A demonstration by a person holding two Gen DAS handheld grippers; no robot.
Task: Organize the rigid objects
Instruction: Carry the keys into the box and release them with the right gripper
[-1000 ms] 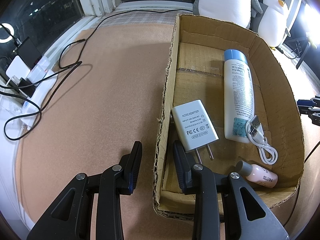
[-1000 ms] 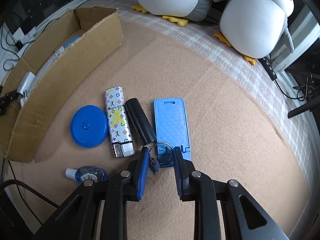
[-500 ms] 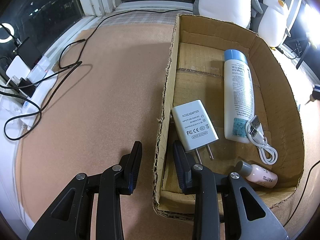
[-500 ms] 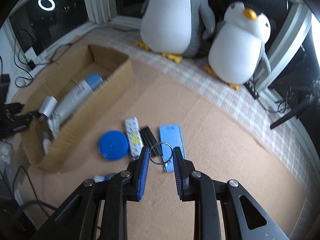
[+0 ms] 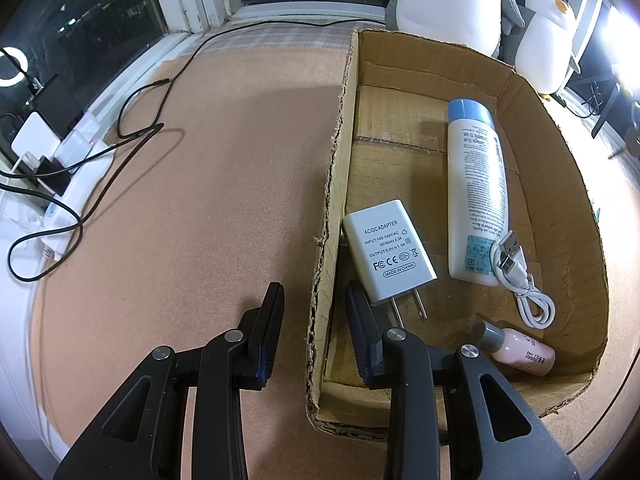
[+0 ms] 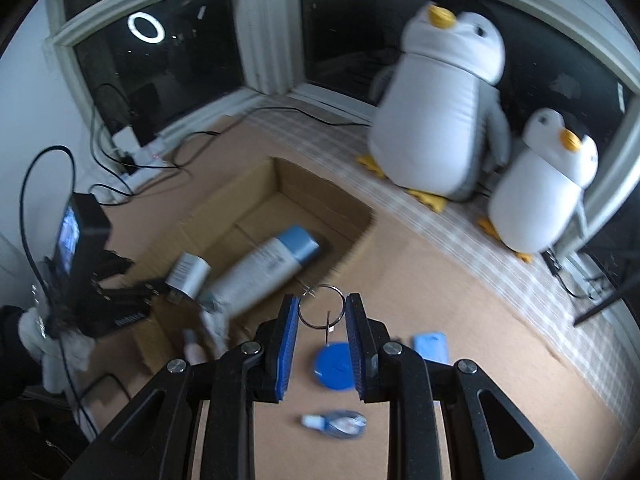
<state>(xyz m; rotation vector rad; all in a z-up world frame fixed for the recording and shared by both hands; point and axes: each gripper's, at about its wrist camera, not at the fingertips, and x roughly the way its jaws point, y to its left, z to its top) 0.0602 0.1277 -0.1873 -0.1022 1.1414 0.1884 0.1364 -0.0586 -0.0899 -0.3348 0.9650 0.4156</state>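
Item in transit: key ring [image 6: 322,307], clamped in right claw [image 6: 322,312], hanging above the desk; next calling for release over cardboard box [image 6: 256,216] at ten o'clock; left claw [image 5: 314,308] clamping box wall

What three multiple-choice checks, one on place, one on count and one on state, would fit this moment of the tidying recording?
1. Where does the white AC/DC adapter lie?
A. Inside the cardboard box
B. On the mat outside the box
C. Between the right gripper's pads

2. How many plush penguins sit by the window?
A. One
B. Two
C. Four

3. What is the right gripper doing?
A. Standing empty
B. Closed on a metal key ring
C. Closed on the blue round case

Answers:
1. A: the adapter rests on the box floor beside the white bottle.
2. B: a large penguin and a smaller one show in the right wrist view.
3. B: the ring sits clamped between the blue pads, above the case lying on the mat.
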